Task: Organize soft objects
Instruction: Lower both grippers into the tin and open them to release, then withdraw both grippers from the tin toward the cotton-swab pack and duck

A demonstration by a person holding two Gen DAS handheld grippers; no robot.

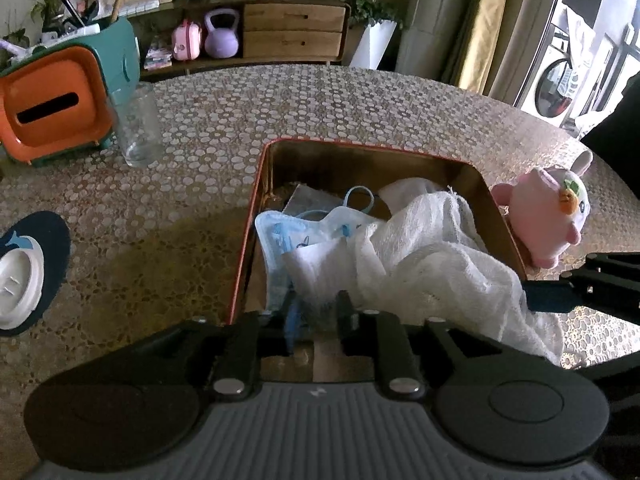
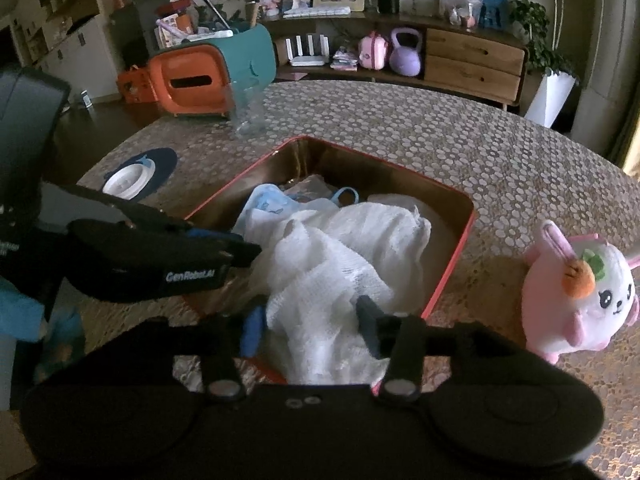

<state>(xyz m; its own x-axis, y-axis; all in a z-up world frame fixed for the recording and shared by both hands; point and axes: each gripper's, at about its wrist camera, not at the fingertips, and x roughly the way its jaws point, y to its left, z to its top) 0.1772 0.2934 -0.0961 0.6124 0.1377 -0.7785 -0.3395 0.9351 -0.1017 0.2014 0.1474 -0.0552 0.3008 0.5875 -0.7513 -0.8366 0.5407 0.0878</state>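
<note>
A red-rimmed tin box (image 1: 256, 200) (image 2: 460, 248) stands on the patterned table. A white towel (image 1: 432, 248) (image 2: 340, 248) lies in it and spills over the near rim. Under the towel lies a light blue printed cloth (image 1: 288, 232) (image 2: 264, 200) with a loop. My left gripper (image 1: 318, 312) is at the box's near edge, its fingers slightly apart with a towel corner loose between them. My right gripper (image 2: 310, 324) stands open, astride the towel's hanging part. A pink plush rabbit (image 1: 548, 208) (image 2: 580, 300) sits on the table just right of the box.
An orange and teal tissue box (image 1: 56, 112) (image 2: 200, 80) and a clear glass (image 1: 138, 124) stand at the far left. A white lid on a dark coaster (image 1: 20, 280) (image 2: 132, 176) lies left of the box. A sideboard lines the wall behind.
</note>
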